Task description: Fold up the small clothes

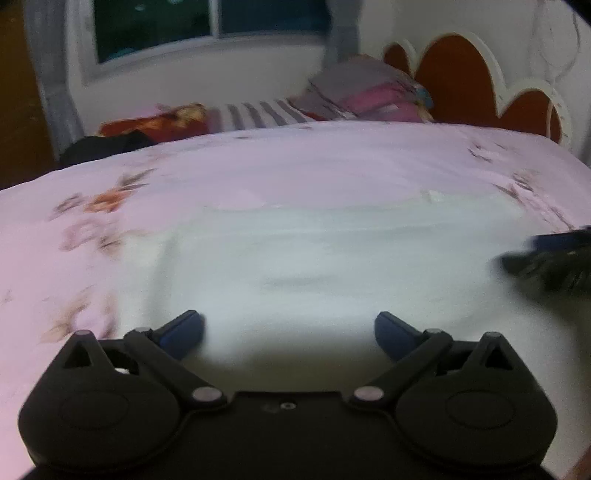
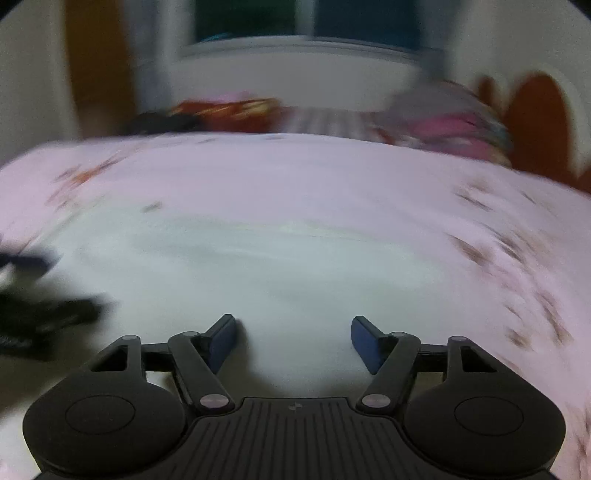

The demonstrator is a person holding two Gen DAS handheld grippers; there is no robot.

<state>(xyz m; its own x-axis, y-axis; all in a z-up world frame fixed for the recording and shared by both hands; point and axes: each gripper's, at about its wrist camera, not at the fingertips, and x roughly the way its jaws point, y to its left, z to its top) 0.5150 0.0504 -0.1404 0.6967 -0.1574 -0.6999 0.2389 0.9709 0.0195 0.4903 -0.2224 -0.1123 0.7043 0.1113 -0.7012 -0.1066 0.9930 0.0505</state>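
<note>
a white garment (image 1: 314, 258) lies spread flat on the pink flowered bed sheet (image 1: 258, 166); both pictures are blurred; the left claw (image 1: 289, 334) is wide open above the near edge of the garment, nothing between its blue pads; the right claw (image 2: 293, 341) is also open over the cloth, holding nothing; a pile of folded clothes (image 1: 365, 94) sits far back by the headboard (image 1: 458, 77).

We note a bed (image 1: 258, 166) with pink floral sheet, a scalloped red headboard (image 1: 454, 77), white walls and a dark window (image 1: 207, 22) beyond.
</note>
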